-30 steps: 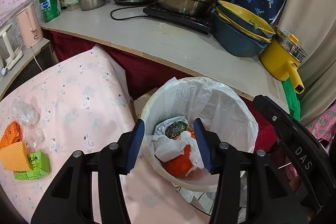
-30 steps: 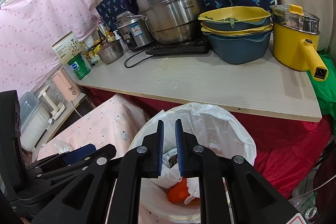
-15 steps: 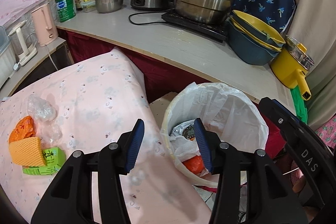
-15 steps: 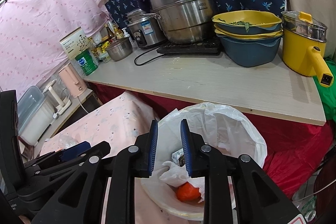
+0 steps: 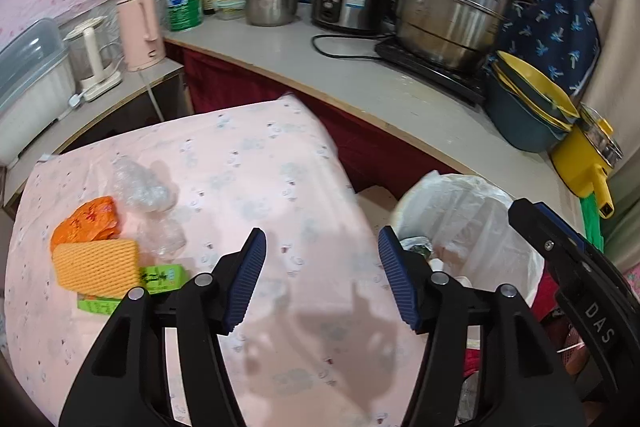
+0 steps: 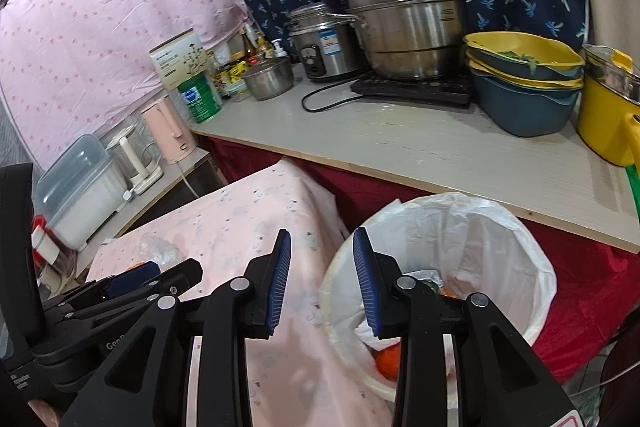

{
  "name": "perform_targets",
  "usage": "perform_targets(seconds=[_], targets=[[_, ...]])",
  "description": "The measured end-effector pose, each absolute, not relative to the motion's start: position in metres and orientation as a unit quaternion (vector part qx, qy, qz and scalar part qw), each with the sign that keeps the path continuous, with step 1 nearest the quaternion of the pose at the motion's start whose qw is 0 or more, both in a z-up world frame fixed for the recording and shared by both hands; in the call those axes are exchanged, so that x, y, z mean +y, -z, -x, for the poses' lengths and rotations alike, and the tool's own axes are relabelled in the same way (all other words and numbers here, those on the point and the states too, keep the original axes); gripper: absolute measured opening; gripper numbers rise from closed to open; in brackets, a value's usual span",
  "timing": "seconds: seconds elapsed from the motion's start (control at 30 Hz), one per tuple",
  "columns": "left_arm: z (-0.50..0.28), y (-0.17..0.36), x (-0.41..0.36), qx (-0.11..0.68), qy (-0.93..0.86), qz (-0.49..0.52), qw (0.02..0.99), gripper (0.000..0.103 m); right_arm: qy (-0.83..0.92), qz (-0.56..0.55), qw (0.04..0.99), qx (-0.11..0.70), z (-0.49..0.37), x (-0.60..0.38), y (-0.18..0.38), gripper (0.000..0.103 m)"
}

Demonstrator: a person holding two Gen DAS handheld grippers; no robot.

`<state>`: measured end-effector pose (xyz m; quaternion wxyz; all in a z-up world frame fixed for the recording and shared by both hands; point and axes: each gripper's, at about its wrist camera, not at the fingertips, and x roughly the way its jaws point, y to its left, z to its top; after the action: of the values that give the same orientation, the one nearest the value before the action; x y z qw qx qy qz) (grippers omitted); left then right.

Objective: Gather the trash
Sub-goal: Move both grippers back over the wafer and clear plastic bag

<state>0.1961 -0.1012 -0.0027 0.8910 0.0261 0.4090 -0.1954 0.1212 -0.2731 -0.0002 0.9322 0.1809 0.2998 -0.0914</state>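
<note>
A white-lined trash bin stands beside the pink-clothed table, with orange and white trash inside. On the table's left lie an orange wrapper, a yellow foam net, a green carton and clear crumpled plastic. My left gripper hovers over the cloth, its jaws opening with nothing between them. My right gripper hangs over the table's edge next to the bin, its jaws opening and empty. The left gripper also shows in the right wrist view.
Behind the table a counter carries a big steel pot, a rice cooker, stacked blue and yellow bowls, a yellow pot and a green can. A pink kettle stands on a lower shelf at the left.
Both grippers have swung left, away from the bin and toward the table. The right jaws have gone from nearly shut to apart; the left jaws have widened. The table trash is now nearer.
</note>
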Motion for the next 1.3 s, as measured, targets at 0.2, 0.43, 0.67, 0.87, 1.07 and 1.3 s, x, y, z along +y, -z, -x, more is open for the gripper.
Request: perform_targets(seconds=[0.2,0.43,0.67,0.87,1.07,1.3], targets=[[-0.204,0.005,-0.061,0.415,0.162,-0.005,0.895,0.056,0.067,-0.166,0.935,0.306,-0.133,-0.244,-0.003,0.032],[-0.21,0.006,-0.014,0.417,0.126,0.018,0.9,0.056,0.038,-0.147,0.937,0.313,-0.145,-0.208,-0.005,0.032],[-0.214,0.01,0.029,0.418,0.091,0.036,0.903,0.056,0.011,-0.129,0.937,0.324,-0.158,-0.17,-0.003,0.034],[-0.217,0.015,0.064,0.419,0.059,0.046,0.905,0.062,-0.011,-0.115,0.936,0.333,-0.171,-0.139,0.001,0.038],[-0.223,0.028,0.102,0.43,0.023,0.066,0.9,0.074,-0.033,-0.103,0.932,0.347,-0.188,-0.109,0.011,0.039],[-0.233,0.052,0.138,0.451,-0.014,0.089,0.888,0.075,-0.058,-0.087,0.923,0.37,-0.215,-0.077,0.031,0.039]])
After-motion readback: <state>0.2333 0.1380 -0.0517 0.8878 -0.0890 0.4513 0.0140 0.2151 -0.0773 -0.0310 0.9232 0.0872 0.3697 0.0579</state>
